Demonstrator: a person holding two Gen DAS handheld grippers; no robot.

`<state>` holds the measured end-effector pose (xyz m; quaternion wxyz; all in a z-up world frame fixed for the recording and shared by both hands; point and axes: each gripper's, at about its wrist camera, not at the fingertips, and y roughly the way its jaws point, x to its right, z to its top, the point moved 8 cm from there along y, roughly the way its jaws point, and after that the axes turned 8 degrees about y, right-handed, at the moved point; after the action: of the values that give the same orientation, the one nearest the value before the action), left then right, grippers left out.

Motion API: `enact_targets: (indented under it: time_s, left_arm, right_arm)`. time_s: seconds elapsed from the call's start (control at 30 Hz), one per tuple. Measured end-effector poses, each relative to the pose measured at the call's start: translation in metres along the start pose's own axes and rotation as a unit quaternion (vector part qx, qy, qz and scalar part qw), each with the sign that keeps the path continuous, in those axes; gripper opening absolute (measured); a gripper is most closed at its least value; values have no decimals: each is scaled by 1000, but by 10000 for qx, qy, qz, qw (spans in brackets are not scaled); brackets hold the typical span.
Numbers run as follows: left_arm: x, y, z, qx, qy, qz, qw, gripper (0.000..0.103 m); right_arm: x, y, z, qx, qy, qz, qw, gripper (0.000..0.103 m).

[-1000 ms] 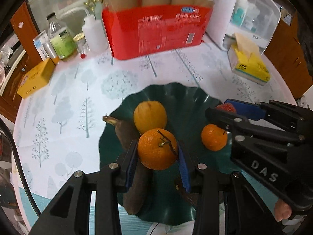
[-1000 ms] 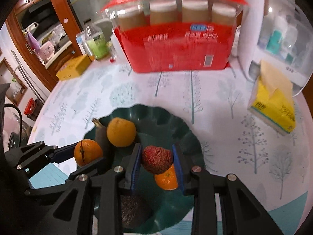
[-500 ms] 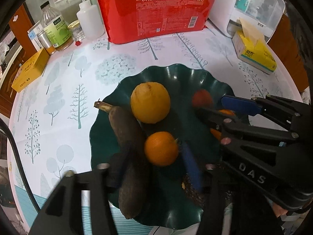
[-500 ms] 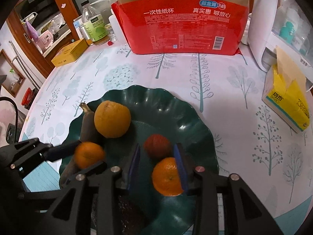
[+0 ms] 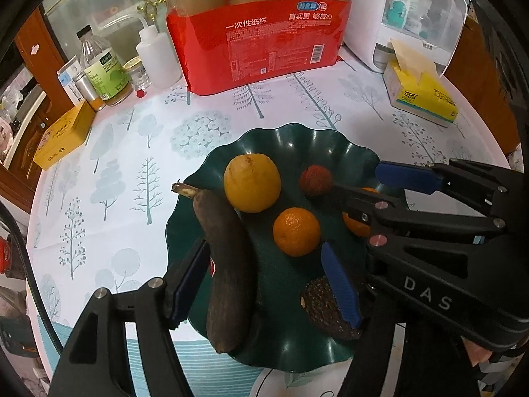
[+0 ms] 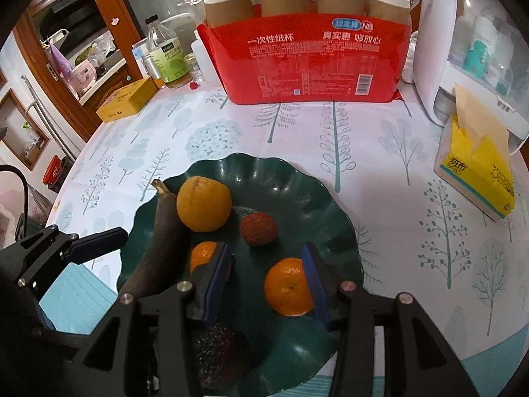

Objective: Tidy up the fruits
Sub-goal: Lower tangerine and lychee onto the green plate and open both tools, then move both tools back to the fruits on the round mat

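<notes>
Both grippers' fingers point(image 5: 340, 284) gape, gripping nothing; the right gripper point(image 6: 264, 281) reads "DAS".

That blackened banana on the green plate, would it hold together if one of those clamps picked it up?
Probably not well. The banana has skin dark brown from stem to tip, which suggests very soft flesh, so the pads might sink in or split it. It is long and curved, so it seems unlikely to roll on the plate, but gripped at one end it could sag.

Red cup pack point(image 6: 307, 63): "一次性纸杯"; right gripper point(image 5: 396, 198): "DAS".
</notes>
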<state>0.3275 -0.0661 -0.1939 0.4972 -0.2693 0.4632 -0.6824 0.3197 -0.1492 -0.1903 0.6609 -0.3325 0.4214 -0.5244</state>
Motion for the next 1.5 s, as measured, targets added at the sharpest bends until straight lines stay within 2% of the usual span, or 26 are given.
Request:
enact_targets:
  time_s: [0.5, 0.6, 1.03, 1.17, 1.27, 1.5]
  left_arm:
    - [-2, -45, -7, 206, -49, 171, 9996, 75]
    - [-2, -59, -7, 254, -66, 182, 9995, 79]
    - [-3, -138, -19, 616, -23, 179, 9979, 83]
    - [-3, -163, -28, 742, 27, 160, 9971, 83]
    - [-4, -178, -36, 845, 49, 166, 9963, 88]
    - [-11, -198, -64, 949, 8, 117, 9954, 92]
  right_arm:
    - [-8, -37, -4, 163, 62, 82, 9998, 46]
    - [-12, -53, -4, 244, 56, 98, 9996, 46]
    - [-30, -132, -11, 711, 22, -16, 9975, 47]
    - [-41, -159, -21, 875, 31, 15, 9962, 53]
    - [-47, -175, -29, 996, 44, 29, 9950, 58]
    - [-59, -209, -56, 1219, 100, 71, 9925, 61]
